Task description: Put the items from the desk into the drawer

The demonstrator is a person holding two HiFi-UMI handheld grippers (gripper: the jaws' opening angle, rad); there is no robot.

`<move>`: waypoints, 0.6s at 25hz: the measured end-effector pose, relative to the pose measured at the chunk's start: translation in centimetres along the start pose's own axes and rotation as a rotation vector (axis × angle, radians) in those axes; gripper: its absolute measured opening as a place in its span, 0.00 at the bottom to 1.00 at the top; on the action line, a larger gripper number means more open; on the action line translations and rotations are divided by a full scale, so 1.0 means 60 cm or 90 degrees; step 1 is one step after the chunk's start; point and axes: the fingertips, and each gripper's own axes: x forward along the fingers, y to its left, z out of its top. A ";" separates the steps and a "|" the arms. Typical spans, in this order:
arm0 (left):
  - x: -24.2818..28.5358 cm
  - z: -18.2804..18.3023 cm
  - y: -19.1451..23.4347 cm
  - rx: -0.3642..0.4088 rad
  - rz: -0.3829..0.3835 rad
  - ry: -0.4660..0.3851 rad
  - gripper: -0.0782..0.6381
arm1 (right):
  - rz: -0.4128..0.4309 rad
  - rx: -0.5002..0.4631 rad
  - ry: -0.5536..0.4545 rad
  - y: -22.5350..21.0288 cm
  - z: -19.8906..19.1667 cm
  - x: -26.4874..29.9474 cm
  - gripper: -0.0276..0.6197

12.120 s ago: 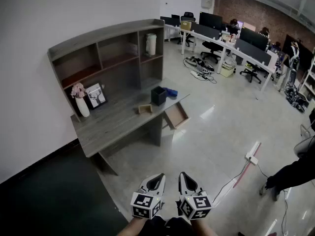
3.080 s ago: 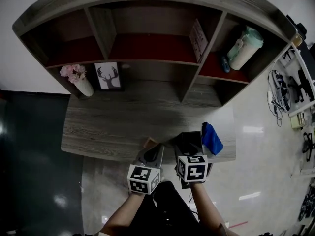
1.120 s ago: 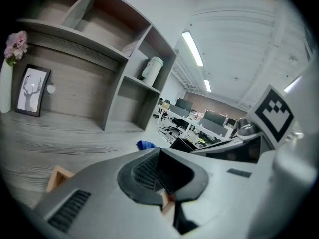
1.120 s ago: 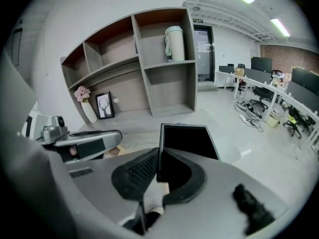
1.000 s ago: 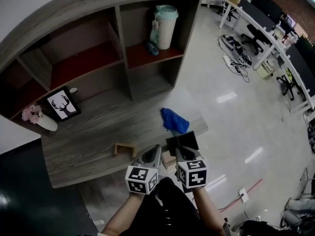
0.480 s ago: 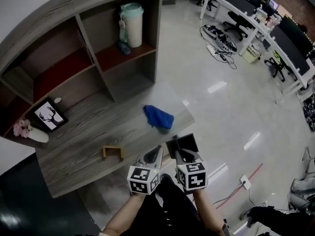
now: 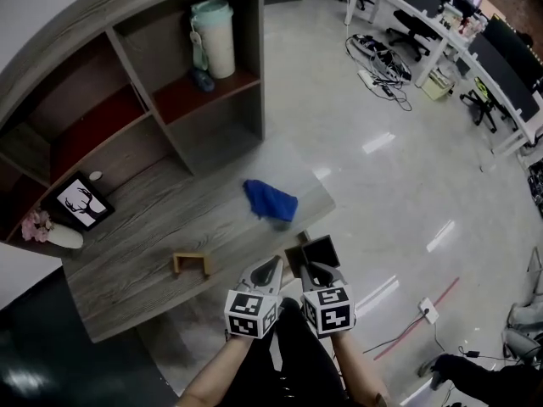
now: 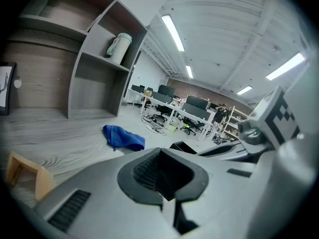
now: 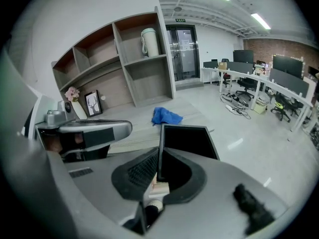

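One item is in hand: the black box (image 9: 189, 142) is clamped by one thin wall in the right claw (image 9: 158, 169), whose jaws are nearly together on that wall. In the head view the box is held just below the blue cloth (image 7: 270, 200), apparently past the front edge of the counter (image 7: 144, 244). The left claw (image 8: 162, 171) is closed on nothing and is held just beside the box, on the side away from the cloth.

Step judged: the box is being carried to the drawer. The drawer is not made out in any view, so it must be located first, probably under the counter edge near the cloth.

Next move: the box is to be lowered clear of that edge, kept upright, and released only once over the drawer opening.

Room:
- The cloth lies near the counter's front corner
- The wooden stand (image 7: 192, 264) sits well left of the cloth, near the same edge
- Open floor (image 7: 390, 193) is available right of the cloth
- The side behind the cloth is closed off by the shelf unit (image 7: 178, 134)
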 end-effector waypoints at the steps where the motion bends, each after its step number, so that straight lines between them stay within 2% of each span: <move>1: 0.002 -0.004 0.000 -0.001 0.001 0.001 0.12 | -0.001 -0.005 0.002 -0.002 -0.004 0.005 0.10; 15: 0.042 -0.092 -0.001 -0.005 -0.020 -0.002 0.12 | 0.008 -0.044 -0.030 -0.023 -0.067 0.085 0.10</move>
